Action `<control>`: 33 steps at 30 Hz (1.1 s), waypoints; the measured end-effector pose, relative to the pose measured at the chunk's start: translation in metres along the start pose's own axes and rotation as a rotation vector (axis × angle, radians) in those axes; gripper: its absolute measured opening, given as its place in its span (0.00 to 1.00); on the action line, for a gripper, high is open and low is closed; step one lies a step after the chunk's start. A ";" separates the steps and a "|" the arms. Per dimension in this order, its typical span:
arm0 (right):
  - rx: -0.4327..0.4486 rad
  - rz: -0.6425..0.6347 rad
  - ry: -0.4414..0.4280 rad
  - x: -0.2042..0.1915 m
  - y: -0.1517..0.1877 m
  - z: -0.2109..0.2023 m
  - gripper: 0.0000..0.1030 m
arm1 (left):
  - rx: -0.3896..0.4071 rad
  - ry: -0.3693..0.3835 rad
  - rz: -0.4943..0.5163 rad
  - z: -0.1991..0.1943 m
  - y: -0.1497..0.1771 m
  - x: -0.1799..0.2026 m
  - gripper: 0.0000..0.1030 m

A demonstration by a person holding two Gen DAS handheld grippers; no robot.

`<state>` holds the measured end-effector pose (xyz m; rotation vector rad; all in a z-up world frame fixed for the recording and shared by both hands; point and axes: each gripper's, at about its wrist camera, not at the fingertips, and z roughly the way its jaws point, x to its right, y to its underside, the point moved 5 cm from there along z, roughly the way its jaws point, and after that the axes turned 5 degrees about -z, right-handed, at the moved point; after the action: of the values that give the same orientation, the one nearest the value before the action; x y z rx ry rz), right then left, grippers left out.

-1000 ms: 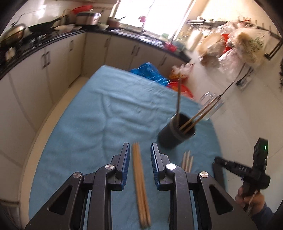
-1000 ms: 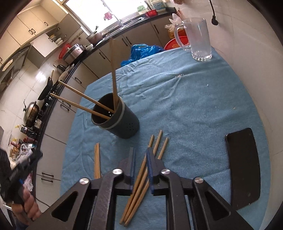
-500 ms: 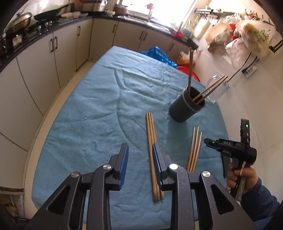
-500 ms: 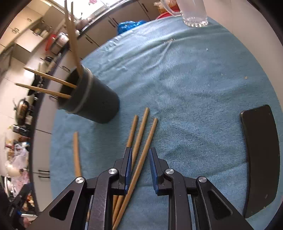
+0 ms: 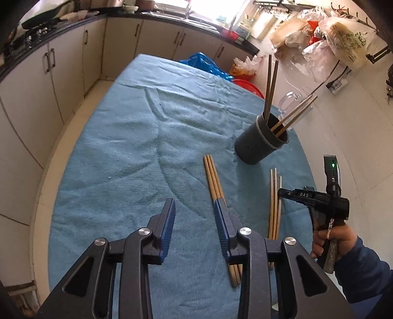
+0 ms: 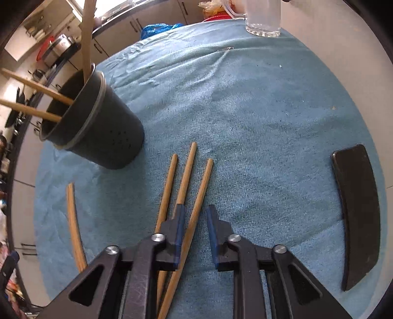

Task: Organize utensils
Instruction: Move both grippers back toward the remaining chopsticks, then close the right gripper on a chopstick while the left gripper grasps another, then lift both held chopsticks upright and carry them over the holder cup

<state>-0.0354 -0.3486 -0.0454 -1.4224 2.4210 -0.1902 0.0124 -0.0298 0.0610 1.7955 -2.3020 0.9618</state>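
A dark utensil holder [image 5: 258,147] [image 6: 98,137] stands on the blue cloth with several chopsticks in it. A tight bundle of chopsticks [image 5: 213,180] [image 6: 73,220] lies near it. The bundle runs under the right finger of my left gripper [image 5: 194,208]. That gripper's jaws are opening, and only cloth shows between them. Three loose chopsticks [image 5: 273,196] [image 6: 186,171] lie further right. My right gripper [image 6: 195,211] [image 5: 281,192] is low over them and its jaws are closing. The rightmost chopstick [image 6: 200,196] lies between its fingers against the left pad, with a gap to the right pad.
The blue cloth [image 5: 122,147] [image 6: 245,110] covers the table. A glass mug [image 5: 292,100] [image 6: 262,19] stands behind the holder by the white wall. A flat black object [image 6: 356,216] lies at the right. Kitchen cabinets [image 5: 61,73] run along the left and far side.
Both grippers have sunk towards the cloth. The left jaws widened and shifted left, so the bundle once between them now lies under the right finger. The right gripper came down over the three chopsticks.
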 end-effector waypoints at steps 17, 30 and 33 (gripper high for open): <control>0.146 -0.040 -0.073 0.019 0.031 -0.069 0.07 | -0.193 -0.023 -0.014 0.106 0.009 0.029 0.25; 0.163 -0.152 -0.168 0.021 0.008 -0.079 0.07 | -0.167 -0.189 -0.058 0.126 0.007 0.035 0.16; 0.156 -0.159 -0.179 0.025 0.006 -0.078 0.07 | -0.158 -0.218 -0.053 0.131 -0.002 0.036 0.16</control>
<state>-0.0784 -0.3710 0.0211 -1.4930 2.1033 -0.2706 0.0440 -0.1271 -0.0281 1.9686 -2.3601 0.5841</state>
